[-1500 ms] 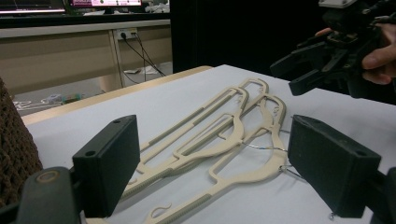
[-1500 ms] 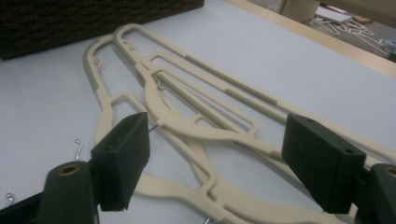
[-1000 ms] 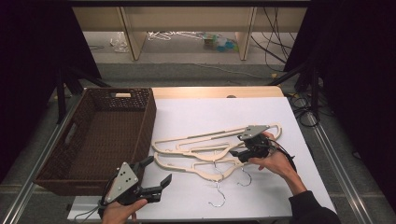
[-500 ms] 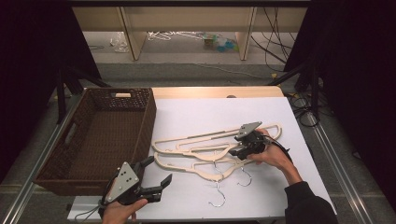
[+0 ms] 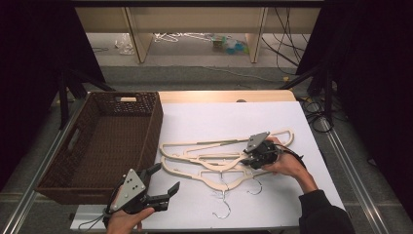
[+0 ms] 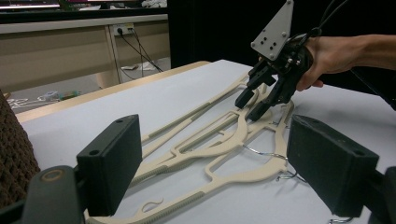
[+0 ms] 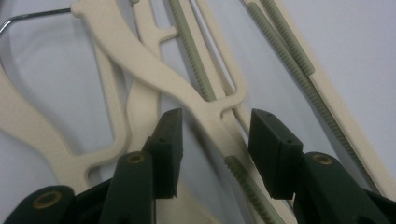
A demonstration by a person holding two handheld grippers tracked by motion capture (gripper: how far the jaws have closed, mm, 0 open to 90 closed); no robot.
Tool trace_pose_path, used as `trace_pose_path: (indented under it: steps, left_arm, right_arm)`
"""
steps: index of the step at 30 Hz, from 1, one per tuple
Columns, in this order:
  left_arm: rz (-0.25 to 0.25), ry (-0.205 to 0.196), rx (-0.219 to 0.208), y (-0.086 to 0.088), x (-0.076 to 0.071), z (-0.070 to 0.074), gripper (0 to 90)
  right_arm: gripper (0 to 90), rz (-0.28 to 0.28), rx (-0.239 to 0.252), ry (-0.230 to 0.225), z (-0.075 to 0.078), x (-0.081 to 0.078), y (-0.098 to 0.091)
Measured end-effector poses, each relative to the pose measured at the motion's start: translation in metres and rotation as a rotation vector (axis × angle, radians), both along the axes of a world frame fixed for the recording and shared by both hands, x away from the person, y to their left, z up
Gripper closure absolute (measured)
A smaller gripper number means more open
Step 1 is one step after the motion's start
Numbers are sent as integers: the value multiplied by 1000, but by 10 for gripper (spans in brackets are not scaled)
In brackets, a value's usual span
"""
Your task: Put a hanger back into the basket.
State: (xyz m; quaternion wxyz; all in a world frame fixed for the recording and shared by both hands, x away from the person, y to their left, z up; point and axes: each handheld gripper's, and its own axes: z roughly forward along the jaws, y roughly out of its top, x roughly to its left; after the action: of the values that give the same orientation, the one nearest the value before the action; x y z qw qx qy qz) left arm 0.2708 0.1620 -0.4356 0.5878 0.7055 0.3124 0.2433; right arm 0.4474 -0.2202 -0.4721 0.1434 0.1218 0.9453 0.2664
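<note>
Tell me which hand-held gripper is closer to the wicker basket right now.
Left. The left hand-held gripper hovers open just off the wicker basket, at its near right corner. The right hand-held gripper is open over the hangers, well to the basket's right.

Dark curtains (image 5: 34, 58) both sides, grey floor (image 5: 195, 73) w/ cables (image 5: 287, 46), beige shelf unit (image 5: 195, 14) at back.

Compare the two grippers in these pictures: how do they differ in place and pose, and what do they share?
The left gripper sits at the table's near edge beside the brown basket, over bare white surface; the right gripper is down over the pile of cream hangers. The left's jaws bracket nothing; the right's straddle a hanger arm. Both are open.
</note>
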Motion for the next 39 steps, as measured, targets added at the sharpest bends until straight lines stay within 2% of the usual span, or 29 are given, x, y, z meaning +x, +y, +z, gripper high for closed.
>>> trace_pose_path:
  steps: [3,4,6,7,12,16,19,25,29,32,35,39]
  left_arm:
    - [0,-2,0,0,0,0,180]
    - [-6,-5,-4,-1,1,0,180]
    - [-2,-1,4,-1,0,0,180]
    - [-5,0,10,-1,0,-1,180]
    - [-5,0,9,0,1,-1,181]
    - [-4,1,14,0,1,-1,182]
    - [-5,-1,12,-1,1,-1,182]
    - [-9,2,19,-1,1,-1,182]
    - [-11,3,23,-2,1,-2,182]
    - [-15,3,24,-2,2,-3,182]
    - [-14,3,28,-3,1,-3,182]
    - [-17,3,29,-3,1,-3,182]
  right_arm:
    - [607,34,-54,-33,4,-2,2]
    - [611,45,-52,-37,5,-3,3]
    - [612,60,-62,-36,5,-4,4]
    - [627,74,-79,-41,4,-5,6]
    - [718,126,-94,-19,7,-8,5]
    - [735,132,-90,4,9,-9,5]
    - [737,135,-79,38,10,-10,3]
    - [702,119,-74,15,8,-7,3]
    - [700,104,-93,-27,3,-5,8]
    - [708,98,-103,-26,3,-5,11]
    - [717,92,-90,-12,2,-4,9]
    - [780,130,-144,-18,5,-6,14]
